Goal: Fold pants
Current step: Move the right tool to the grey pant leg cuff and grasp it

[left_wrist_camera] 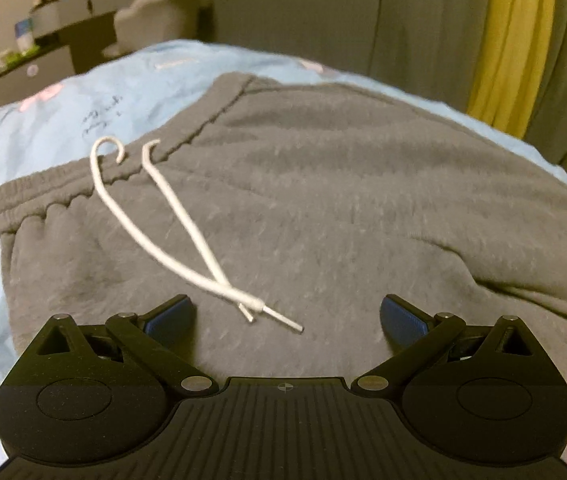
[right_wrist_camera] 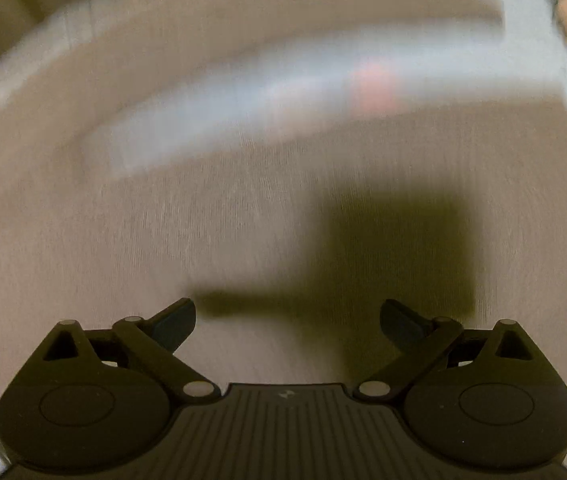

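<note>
Left tool gapes over grey pants, white drawstring; right tool, apart, shows blur.

- The right wrist view is smeared by motion blur; the pale cloth shows no detail.
- Pants legs run off at 3 o'clock.
- Shelf items at 10 o'clock are too small to tell.
</note>
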Action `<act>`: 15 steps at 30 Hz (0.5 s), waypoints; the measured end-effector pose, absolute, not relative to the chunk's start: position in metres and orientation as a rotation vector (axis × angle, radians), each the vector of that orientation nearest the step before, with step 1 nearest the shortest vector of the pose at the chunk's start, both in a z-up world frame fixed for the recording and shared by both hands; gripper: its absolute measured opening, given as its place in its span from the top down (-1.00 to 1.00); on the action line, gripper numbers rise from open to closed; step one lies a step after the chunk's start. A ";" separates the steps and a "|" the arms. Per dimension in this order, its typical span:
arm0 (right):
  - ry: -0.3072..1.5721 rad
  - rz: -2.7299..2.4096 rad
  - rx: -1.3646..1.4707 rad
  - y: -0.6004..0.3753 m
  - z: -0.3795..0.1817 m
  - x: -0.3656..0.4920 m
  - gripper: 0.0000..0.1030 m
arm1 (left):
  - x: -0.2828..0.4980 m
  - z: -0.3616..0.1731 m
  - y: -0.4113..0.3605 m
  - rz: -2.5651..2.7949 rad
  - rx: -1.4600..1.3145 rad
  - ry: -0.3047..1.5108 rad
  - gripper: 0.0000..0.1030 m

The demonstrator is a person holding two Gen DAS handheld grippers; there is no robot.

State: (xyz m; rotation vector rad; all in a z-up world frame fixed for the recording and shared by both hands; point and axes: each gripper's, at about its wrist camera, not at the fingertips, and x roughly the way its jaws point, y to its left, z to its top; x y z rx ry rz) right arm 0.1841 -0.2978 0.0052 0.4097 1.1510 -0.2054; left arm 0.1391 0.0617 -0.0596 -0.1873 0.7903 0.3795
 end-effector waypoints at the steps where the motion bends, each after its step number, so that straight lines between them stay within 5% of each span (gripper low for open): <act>1: 1.088 -0.210 0.421 -0.304 0.014 0.207 -0.92 | 0.140 -0.061 0.059 0.381 -0.173 0.789 -1.00; 8: 0.973 -0.347 0.629 -0.341 -0.008 0.367 -0.85 | 0.139 -0.080 0.049 0.360 -0.066 0.727 -1.00; 13: 0.960 -0.467 0.644 -0.335 -0.034 0.415 -0.52 | 0.137 -0.086 0.048 0.371 -0.065 0.684 -1.00; 15: 0.983 -0.537 0.616 -0.333 -0.046 0.435 -0.18 | 0.135 -0.088 0.047 0.376 -0.058 0.668 -1.00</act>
